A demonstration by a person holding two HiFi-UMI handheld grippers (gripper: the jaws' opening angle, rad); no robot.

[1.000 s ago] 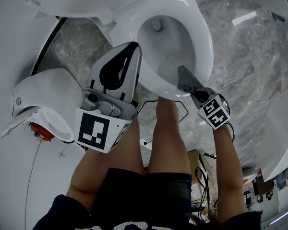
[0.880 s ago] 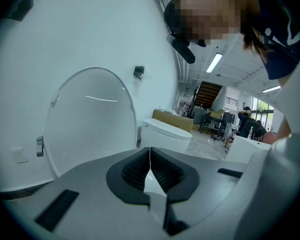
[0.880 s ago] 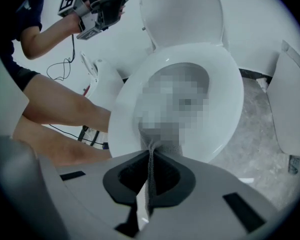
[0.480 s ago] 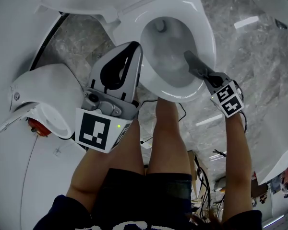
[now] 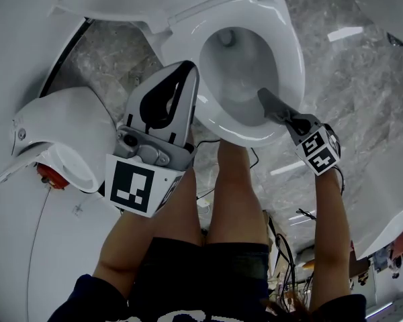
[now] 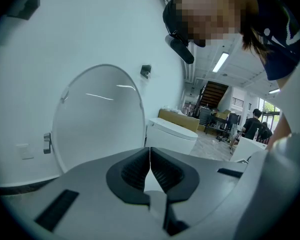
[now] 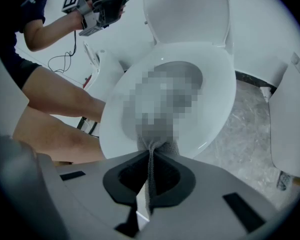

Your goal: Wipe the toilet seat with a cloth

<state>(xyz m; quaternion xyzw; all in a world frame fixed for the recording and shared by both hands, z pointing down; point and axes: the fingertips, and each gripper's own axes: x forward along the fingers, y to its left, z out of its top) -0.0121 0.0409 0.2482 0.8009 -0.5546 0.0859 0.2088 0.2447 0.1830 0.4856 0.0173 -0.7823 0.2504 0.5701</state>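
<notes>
- Head view: the person's right gripper, reaching in from 4 o'clock, holds a grey cloth over the inner edge of the white toilet seat.
- In the right gripper view its jaws are pinched on a bunched fold of the cloth. The fold runs forward toward the seat's near rim, and a mosaic patch covers the rest of it.
- The left gripper hangs at 9 o'clock of the bowl, just beside the seat. Its jaws are pressed together with nothing between them.
- The left gripper view faces the raised toilet lid.
- The person's bare legs stand at 6 o'clock, below the bowl, on a grey marble floor.
</notes>
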